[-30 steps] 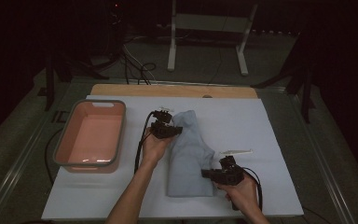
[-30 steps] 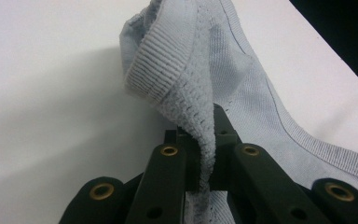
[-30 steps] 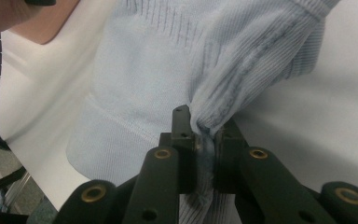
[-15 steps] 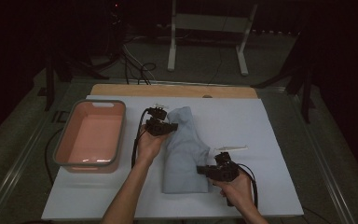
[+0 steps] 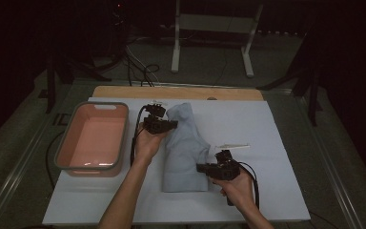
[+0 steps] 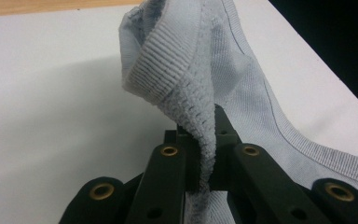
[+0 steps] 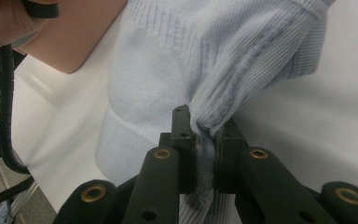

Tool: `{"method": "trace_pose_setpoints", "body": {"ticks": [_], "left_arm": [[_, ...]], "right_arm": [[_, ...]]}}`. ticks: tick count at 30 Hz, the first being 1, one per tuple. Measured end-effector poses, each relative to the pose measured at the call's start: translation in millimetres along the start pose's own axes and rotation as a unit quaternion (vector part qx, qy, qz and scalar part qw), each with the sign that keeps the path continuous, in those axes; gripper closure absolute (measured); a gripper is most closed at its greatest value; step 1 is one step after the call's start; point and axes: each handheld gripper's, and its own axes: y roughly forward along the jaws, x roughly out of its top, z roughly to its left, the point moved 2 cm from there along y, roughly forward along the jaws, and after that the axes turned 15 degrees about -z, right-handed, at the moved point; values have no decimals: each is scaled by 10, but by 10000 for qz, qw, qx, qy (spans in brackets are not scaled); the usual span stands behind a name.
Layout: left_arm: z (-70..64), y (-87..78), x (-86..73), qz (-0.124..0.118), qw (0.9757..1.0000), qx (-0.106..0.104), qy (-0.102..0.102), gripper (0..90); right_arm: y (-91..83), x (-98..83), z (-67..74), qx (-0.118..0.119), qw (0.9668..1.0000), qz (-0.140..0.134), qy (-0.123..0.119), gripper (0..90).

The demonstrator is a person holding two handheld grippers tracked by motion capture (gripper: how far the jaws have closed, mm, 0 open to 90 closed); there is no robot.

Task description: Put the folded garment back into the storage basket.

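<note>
A pale blue knitted garment lies folded lengthwise in the middle of the white sheet. My left gripper is at its upper left edge, shut on a ribbed hem that rises bunched between the jaws. My right gripper is at the garment's lower right edge, shut on a pinched fold of ribbed knit. In the right gripper view the other forearm and its cable lie beyond the garment.
A pink tub with a grey rim stands on the left part of the sheet. A small white strip lies right of the garment. A wooden board edges the far side. A metal stand is behind the table.
Both hands have shifted left and slightly up with the garment's edges in their jaws, and the garment has been drawn narrower and leftward on the sheet.
</note>
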Motion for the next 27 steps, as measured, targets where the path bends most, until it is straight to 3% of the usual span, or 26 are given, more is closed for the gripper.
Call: {"method": "trace_pose_setpoints", "body": {"ticks": [27], "left_arm": [[147,-154,188,-112,9999,-26,-28,875]], "right_arm": [[167,200,175,154,9998,-119,4,824]]}}
